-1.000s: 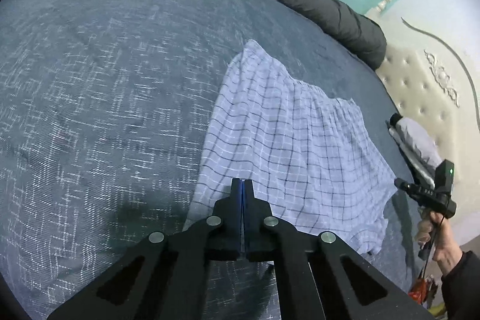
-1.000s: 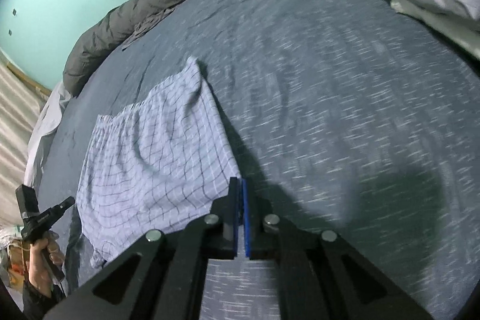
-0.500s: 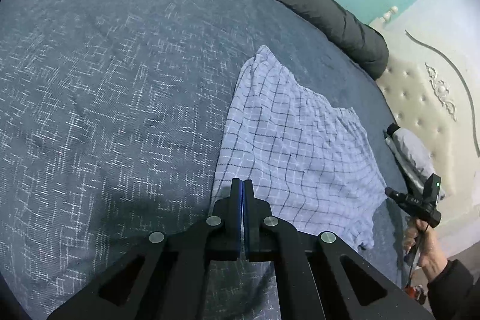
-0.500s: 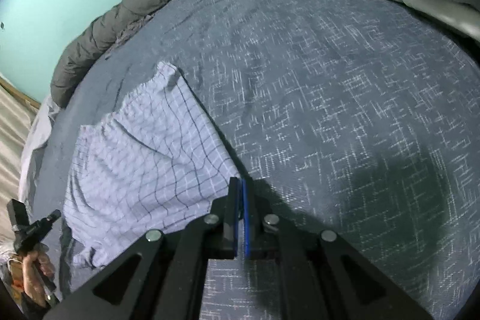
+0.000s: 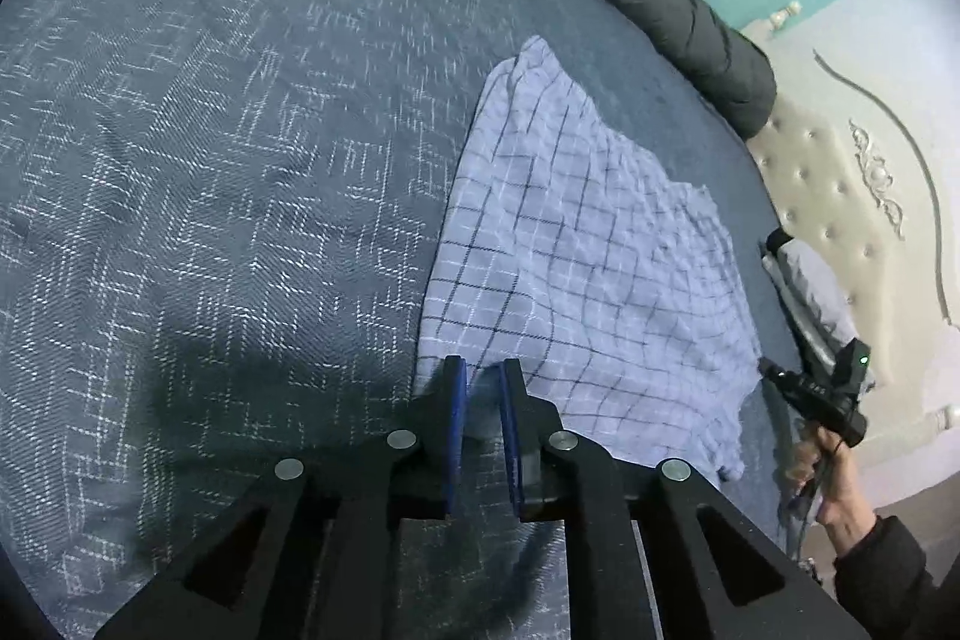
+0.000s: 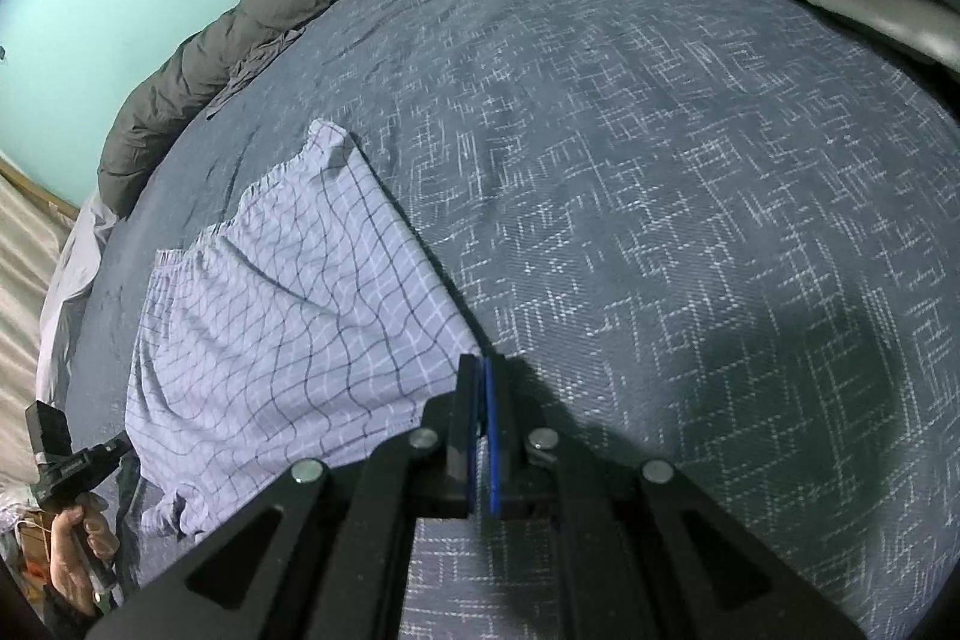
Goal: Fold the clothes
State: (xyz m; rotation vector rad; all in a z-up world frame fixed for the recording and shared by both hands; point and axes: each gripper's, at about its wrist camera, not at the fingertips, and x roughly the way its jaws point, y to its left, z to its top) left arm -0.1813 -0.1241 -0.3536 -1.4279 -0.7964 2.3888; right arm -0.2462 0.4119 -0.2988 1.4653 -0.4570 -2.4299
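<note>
Two tools sit at the near edge of one pair of checked shorts [image 5: 576, 244]. The shorts lie mostly flat on the bed [image 5: 240, 196], with the stretchy waistband [image 6: 240, 214] on the far side.

The right tool [image 6: 480, 367] is pressed together on the near right corner of the shorts. The left tool [image 5: 480, 370] is spread a little, with the near left corner in the gap. The cloth there looks loose, but it is hard to be sure.

The shorts look thin, soft and very light. They will flop and wrinkle, not stay stiff. They are not slippery or breakable. The best places to pinch are the two near corners along the hem, both at once, so the cloth lifts evenly.
</note>
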